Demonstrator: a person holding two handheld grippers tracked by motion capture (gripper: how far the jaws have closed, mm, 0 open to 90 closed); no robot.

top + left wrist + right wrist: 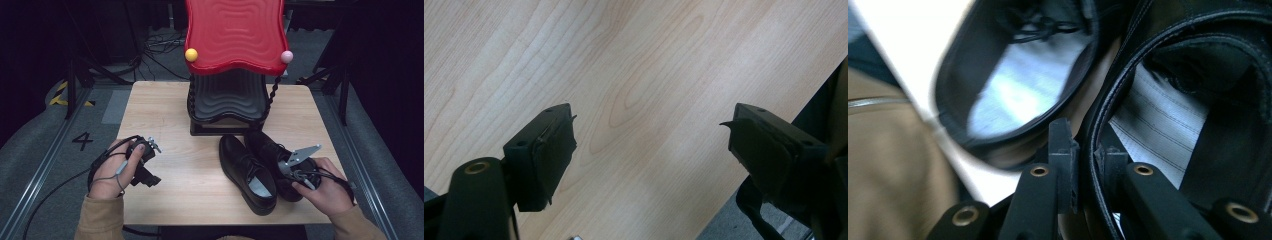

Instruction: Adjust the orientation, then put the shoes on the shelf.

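The left hand-held gripper rests over the bare desk, its jaws spread wide with nothing between them, well apart from the shoes. To its right, near the middle of the desk, lies the left black shoe, touching the right black shoe beside it. The right hand-held gripper is clenched on the edge of the right black shoe, one jaw inside the opening and one outside, between the two shoes. Beyond the shoes stands a red and black shoe rack.
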